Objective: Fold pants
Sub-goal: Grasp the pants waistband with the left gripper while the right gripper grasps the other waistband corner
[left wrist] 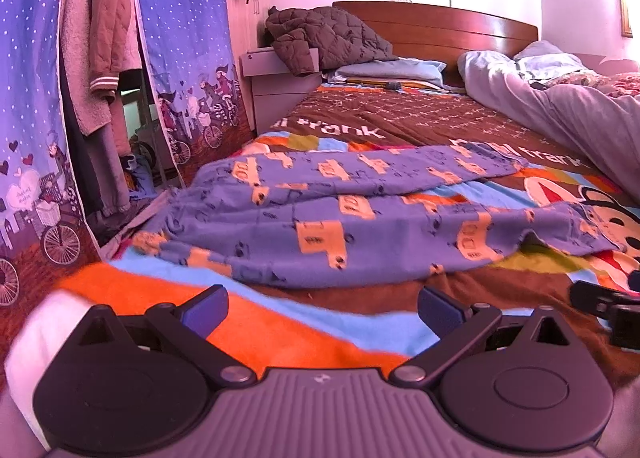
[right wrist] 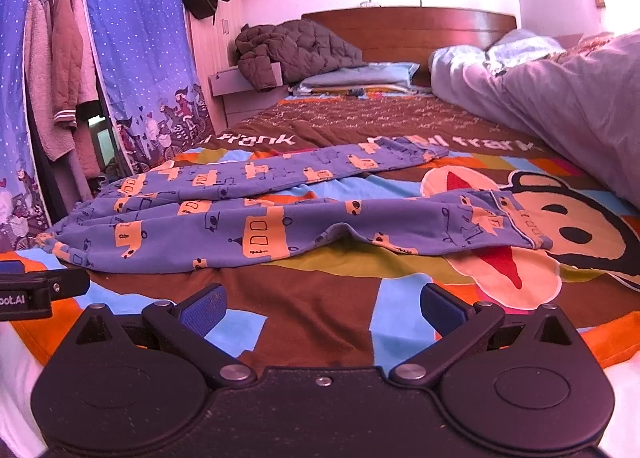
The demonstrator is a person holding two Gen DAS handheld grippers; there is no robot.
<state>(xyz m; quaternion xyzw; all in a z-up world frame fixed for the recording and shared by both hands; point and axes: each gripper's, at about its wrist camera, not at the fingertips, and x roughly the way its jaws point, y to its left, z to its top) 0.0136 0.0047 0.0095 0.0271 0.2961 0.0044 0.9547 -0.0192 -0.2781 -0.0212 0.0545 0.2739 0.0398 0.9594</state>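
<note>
Blue pants with orange vehicle prints point(left wrist: 320, 214) lie spread on the bed, waistband at the left, two legs running to the right, apart from each other. They also show in the right wrist view point(right wrist: 248, 214). My left gripper point(left wrist: 322, 312) is open and empty, low over the blanket just short of the pants' near edge. My right gripper point(right wrist: 324, 310) is open and empty, in front of the near leg. The right gripper's tip shows at the left view's right edge point(left wrist: 600, 300). The left gripper's tip shows at the right view's left edge point(right wrist: 44, 288).
A colourful cartoon blanket point(right wrist: 320, 318) covers the bed. A grey duvet point(right wrist: 560, 98) is heaped along the right. Pillows point(right wrist: 360, 76), a brown jacket point(right wrist: 288, 46) and the wooden headboard point(right wrist: 420, 30) are at the far end. Curtains point(left wrist: 180, 38) and hanging clothes point(left wrist: 96, 38) stand left.
</note>
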